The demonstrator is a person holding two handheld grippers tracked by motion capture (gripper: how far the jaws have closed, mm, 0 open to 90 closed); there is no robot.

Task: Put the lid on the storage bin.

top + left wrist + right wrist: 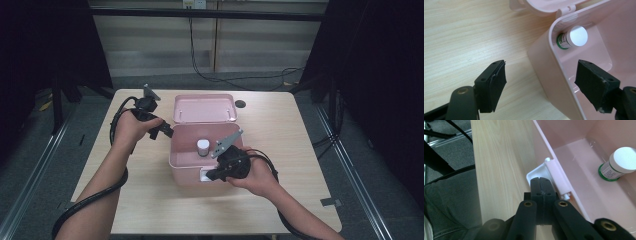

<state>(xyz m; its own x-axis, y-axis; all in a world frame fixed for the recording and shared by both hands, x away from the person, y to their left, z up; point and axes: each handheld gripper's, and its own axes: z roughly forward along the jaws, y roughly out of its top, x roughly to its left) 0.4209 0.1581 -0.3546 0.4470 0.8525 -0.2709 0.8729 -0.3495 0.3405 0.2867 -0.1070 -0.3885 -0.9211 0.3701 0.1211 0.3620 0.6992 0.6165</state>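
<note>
Bottle (pixel 571 38) label too small to read, lower body behind box (pixel 544 65) wall

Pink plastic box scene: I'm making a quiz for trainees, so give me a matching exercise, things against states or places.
1. pink plastic box
2. white-capped small bottle
3. left tool
4. right tool

a. jaws shut, at the white front latch
b. lid swung back
c. standing inside the box
d. jaws open astride the box wall

Pairs: 1-b, 2-c, 3-d, 4-a
</note>
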